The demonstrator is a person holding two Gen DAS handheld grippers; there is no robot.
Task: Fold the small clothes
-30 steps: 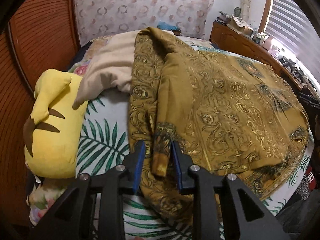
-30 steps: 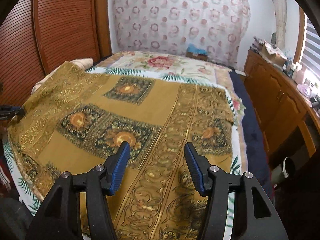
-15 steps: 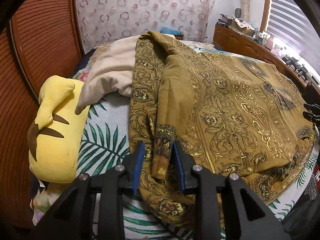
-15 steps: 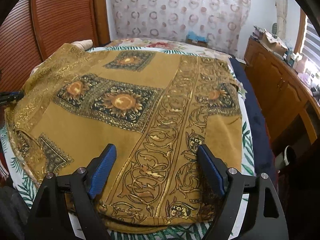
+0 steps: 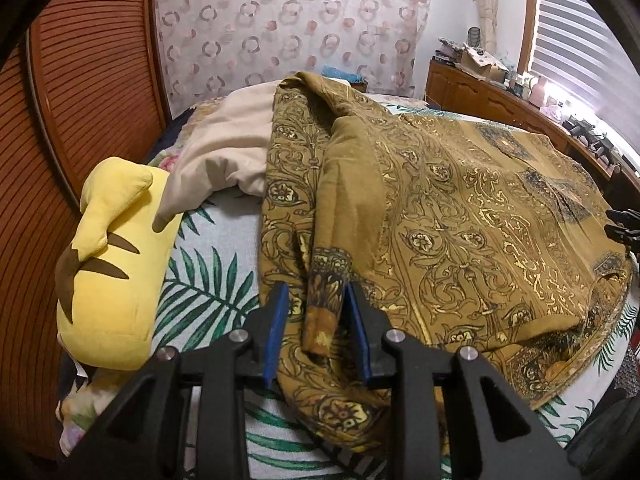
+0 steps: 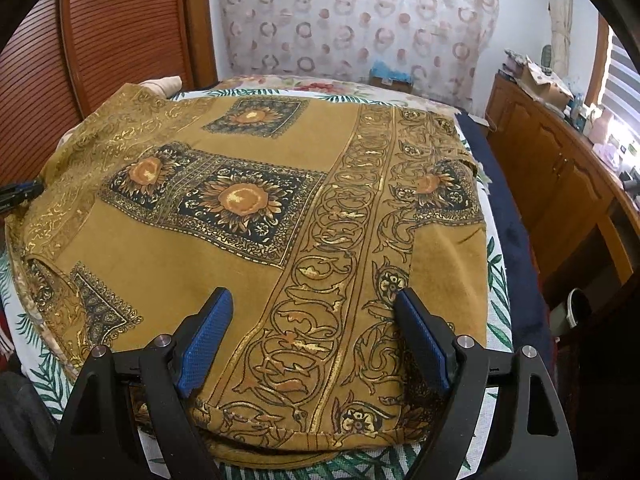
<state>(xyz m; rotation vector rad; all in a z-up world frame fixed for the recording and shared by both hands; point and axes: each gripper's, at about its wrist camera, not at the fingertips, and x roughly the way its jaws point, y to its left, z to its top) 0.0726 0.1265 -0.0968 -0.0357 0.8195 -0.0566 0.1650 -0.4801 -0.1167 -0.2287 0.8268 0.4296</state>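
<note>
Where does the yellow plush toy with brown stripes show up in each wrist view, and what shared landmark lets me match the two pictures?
Left wrist: the yellow plush toy lies at the left edge on the palm-leaf sheet, left of the mustard patterned garment.
Right wrist: not in it.
Shared landmark: the circle-patterned curtain behind the bed.

The garment (image 5: pixel 440 216) is mustard-gold with gilt scrollwork, black-outlined floral bands and dark navy squares holding orange sunflowers (image 6: pixel 240 196). The sheet (image 5: pixel 216 264) is white with green palm fronds. The plush (image 5: pixel 112 264) is yellow with brown stripes. Both grippers are black with blue pads (image 6: pixel 208 336)
</note>
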